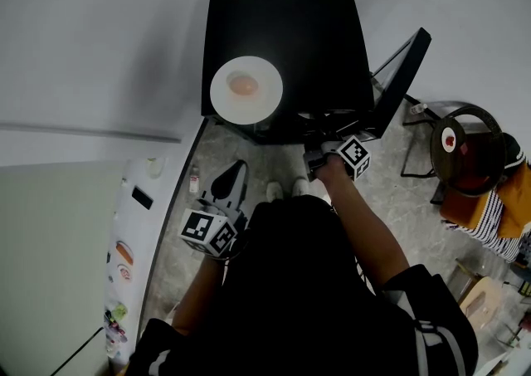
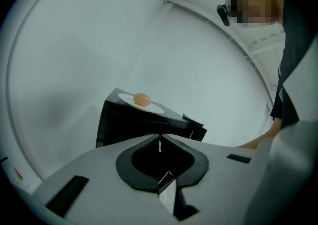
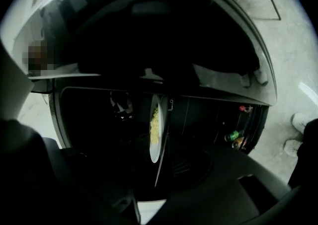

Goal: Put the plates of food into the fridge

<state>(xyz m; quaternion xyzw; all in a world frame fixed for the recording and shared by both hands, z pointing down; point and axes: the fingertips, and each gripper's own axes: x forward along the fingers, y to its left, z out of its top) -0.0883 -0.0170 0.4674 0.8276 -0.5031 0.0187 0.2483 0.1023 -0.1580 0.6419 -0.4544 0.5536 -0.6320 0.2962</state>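
Noodle plate [image 3: 154, 137] inside fridge [image 1: 286, 34], right gripper [image 3: 163, 118] parted around its rim.
Likely stiff, slick, breakable: grip the rim. Left gripper [image 2: 160, 142] closed, empty.

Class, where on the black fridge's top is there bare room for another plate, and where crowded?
Free: the black fridge's top right of and behind the white plate of round orange food, out to the open door. Crowded: the front left corner under that plate, and the fridge mouth, where the right gripper meets a white plate of yellow food.
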